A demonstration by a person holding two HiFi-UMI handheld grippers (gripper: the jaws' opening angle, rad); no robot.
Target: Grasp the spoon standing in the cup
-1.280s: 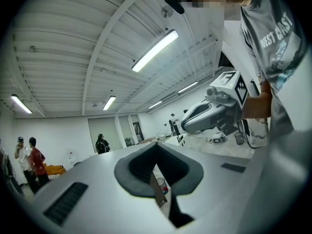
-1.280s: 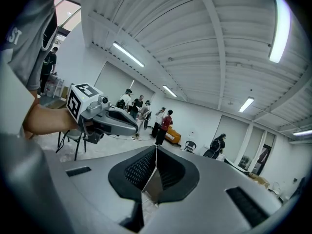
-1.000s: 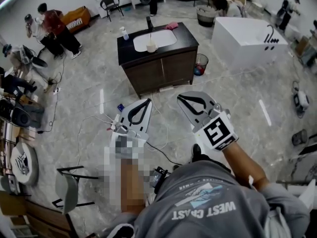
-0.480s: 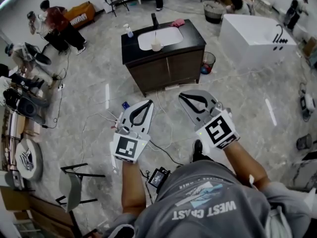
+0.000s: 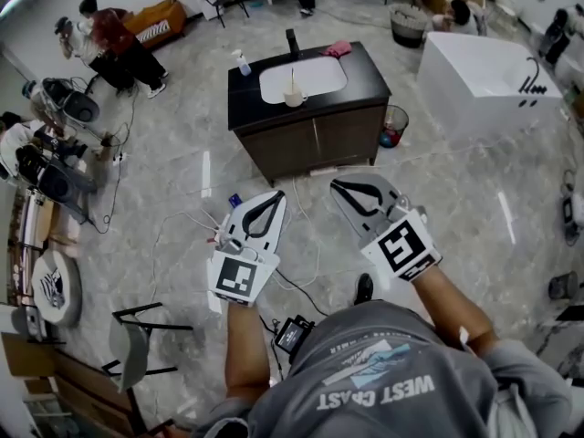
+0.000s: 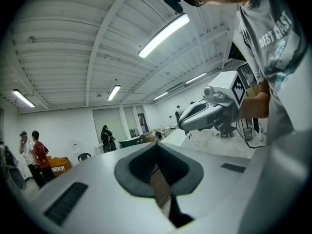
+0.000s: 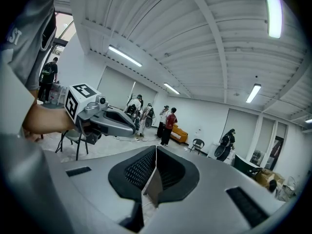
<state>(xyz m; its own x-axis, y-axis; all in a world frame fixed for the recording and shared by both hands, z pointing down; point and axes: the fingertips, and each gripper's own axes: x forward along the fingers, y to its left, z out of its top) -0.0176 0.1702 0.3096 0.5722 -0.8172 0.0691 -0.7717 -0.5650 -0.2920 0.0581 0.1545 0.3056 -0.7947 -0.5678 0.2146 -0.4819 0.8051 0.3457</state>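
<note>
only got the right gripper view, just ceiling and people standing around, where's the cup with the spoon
Observer: In the head view the cup stands on the dark vanity, at the front rim of the white basin, with the spoon upright in it.
Operator: how near are the grippers
Observer: Both are over the floor, short of the vanity's front; neither the left gripper nor the right gripper touches anything.
Operator: left jaws open
Observer: No, the left gripper view shows its jaws together with nothing between them.
</note>
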